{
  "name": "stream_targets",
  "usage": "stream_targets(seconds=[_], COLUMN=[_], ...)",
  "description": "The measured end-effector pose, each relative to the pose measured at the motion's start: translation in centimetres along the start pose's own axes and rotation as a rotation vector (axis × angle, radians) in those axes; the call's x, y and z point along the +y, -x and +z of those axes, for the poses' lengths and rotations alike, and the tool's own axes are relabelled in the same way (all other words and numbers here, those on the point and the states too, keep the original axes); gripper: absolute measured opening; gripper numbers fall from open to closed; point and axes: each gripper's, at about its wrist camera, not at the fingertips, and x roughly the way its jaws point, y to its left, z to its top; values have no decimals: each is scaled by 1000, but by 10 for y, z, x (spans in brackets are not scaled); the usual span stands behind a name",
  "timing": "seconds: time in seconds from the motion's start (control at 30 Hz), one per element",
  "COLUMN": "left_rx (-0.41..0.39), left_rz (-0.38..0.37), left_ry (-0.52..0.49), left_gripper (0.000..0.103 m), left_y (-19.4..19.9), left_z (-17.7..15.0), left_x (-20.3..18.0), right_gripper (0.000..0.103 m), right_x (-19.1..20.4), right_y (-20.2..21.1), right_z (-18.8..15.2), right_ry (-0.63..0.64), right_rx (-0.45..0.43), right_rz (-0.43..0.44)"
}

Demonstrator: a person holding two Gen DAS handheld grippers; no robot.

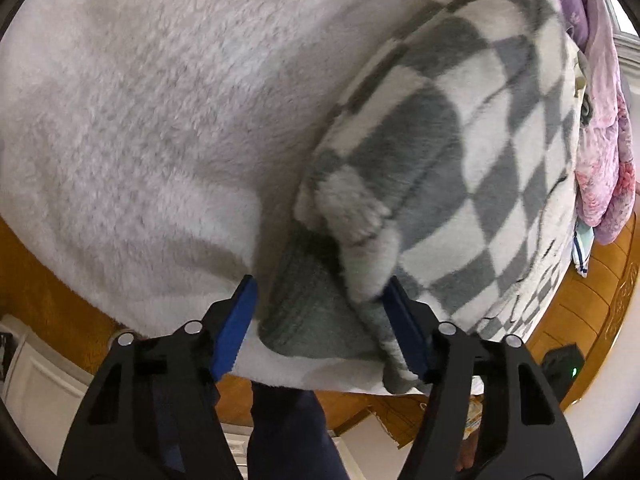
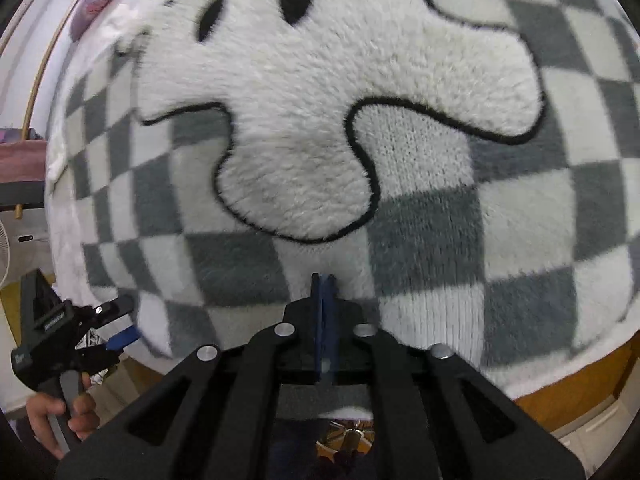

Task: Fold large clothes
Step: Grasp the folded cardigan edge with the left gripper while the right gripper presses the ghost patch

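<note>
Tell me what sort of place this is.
Probably a home bedroom: a fluffy white blanket covers a wooden-framed bed, a pink floral quilt is heaped behind, and a white standing fan is nearby.

We're looking straight down on the checkered fleece garment [image 2: 420, 240], grey and white squares with a big white fluffy cartoon patch [image 2: 320, 100] outlined in black, two black oval eyes on it. Our right gripper [image 2: 324, 284] has its blue pads drawn together at the garment's near edge; whether fabric sits between them, we can't tell. Far left, a hand [image 2: 60, 412] holds the left gripper [image 2: 120, 320] at the garment's corner, its blue pad [image 2: 124, 338] showing.
</note>
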Motion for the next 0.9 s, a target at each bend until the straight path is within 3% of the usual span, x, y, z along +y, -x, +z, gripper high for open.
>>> stream_targets(seconds=[0.17,0.23,0.33,0.4,0.43,0.5,0.7,0.9], left_rx=[19,22,12,3,-3,-18,14,31], left_rz=[12,-1,-26,-12,2,-6,-57,-82], left_ry=[-16,-7,-15,-53,-83,-127,-128,-133], left_gripper=[47,44,24,18,17,15,15,15], left_y=[2,-7,-12,-4,1,12,25,23], left_z=[4,2,-3,-4,-6,-9,-3,-7], left_x=[-5,-14,-22,-27,-33,-44,-46,-52], right_gripper=[9,19,23,31,39,47,50,57], right_x=[50,66,83,89,79,97,127,154], right_y=[8,10,7,14,21,11,1,-24], right_z=[-17,-23,-36,-51,-60,-64,-84,-95], right_ry=[150,218,293,314,320,329,448,549], right_rx=[-38,-51,-54,-62,-73,-101,-79,-109], right_rz=[102,119,132,162,160,168,211,130])
